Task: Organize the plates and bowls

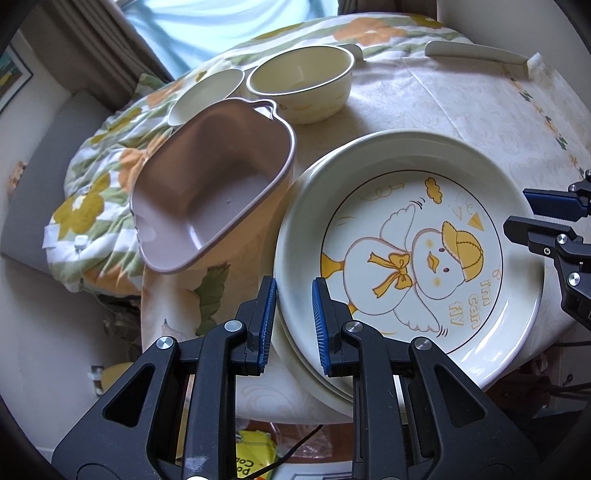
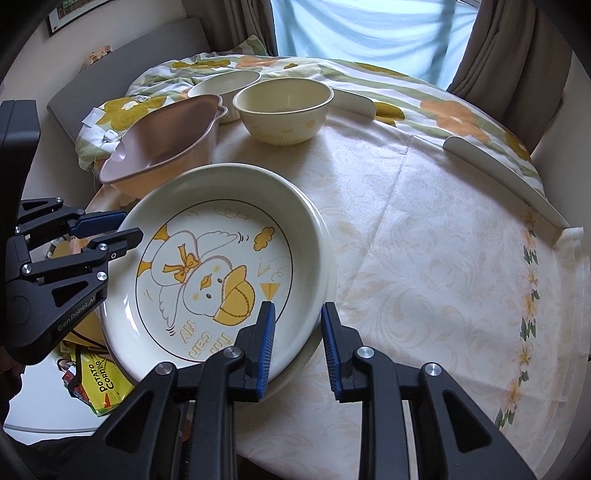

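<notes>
Duck plate point(image 1: 413, 254) stacked on another, rim between left gripper point(image 1: 294, 317) open jaws, right gripper point(image 2: 297, 343) released astride its three o'clock rim, cream with yellow-capped duckling

Cloth-covered counter point(image 2: 424, 258) by a curtained window point(image 2: 369, 29)
A flowered quilt point(image 1: 96, 192) bunches along its far edge; a yellow Potato Corner snack bag point(image 2: 99, 384) lies on the floor below.

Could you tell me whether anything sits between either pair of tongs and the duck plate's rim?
Nothing visible does. The left tongs and right tongs are both open, each straddling the rim of the duck plate on opposite sides.
</notes>
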A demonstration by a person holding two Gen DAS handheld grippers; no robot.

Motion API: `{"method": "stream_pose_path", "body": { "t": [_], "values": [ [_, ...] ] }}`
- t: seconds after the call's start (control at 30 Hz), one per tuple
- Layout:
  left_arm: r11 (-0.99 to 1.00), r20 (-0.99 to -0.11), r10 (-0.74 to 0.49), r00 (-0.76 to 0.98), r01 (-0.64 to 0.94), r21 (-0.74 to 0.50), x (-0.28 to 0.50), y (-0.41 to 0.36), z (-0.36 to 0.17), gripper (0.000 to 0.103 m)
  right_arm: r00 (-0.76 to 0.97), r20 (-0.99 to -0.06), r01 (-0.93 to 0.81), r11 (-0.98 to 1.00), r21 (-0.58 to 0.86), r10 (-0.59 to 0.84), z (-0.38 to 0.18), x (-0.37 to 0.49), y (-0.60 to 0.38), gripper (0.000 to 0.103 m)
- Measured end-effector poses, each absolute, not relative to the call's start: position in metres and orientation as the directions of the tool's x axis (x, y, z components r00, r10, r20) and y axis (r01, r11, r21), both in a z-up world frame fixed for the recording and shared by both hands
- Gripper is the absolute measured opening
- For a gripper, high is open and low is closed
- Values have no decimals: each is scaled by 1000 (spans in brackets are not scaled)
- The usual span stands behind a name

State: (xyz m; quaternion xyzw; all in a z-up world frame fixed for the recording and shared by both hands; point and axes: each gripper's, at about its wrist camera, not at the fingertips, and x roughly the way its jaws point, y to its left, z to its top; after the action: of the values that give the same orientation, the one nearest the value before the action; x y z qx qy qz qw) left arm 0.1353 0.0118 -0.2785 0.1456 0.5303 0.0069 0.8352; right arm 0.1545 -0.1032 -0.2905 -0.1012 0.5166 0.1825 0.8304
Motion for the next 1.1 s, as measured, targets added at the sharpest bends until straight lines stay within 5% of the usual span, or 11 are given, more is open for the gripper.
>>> {"method": "stream_pose_path", "body": {
  "t": [0.3,0.43,0.5,0.57,0.63,0.8,0.97,1.1],
  "values": [
    [980,-902,144,408,68,187,141,22,-268,17,399,-872,-393,912,118,284,-271,164,-117,25],
    [992,-903,109,417,16,127,143,31,-258,21,416,-840,-410,896,169,349,-255,171,-124,63],
    [996,-902,88,423,-24,85,142,41,-252,32,410,-824,-428,880,204,391,-249,176,-125,64],
    [997,-896,64,440,-63,41,140,53,-245,87,407,-814,-451,866,216,415,-245,182,-121,71],
    [993,-874,71,481,-118,16,134,69,-232,100,400,-805,-474,851,227,438,-241,189,-115,88],
    [972,-858,53,511,-224,-73,137,118,-211,100,342,-769,-496,799,341,541,-230,216,-94,97],
    [913,-869,-51,493,-330,-240,153,176,-222,100,320,-811,-484,820,305,490,-225,252,-60,97],
    [903,-882,-76,465,-343,-259,170,191,-241,100,279,-841,-510,814,279,463,-238,275,-20,97]
  ]
}}
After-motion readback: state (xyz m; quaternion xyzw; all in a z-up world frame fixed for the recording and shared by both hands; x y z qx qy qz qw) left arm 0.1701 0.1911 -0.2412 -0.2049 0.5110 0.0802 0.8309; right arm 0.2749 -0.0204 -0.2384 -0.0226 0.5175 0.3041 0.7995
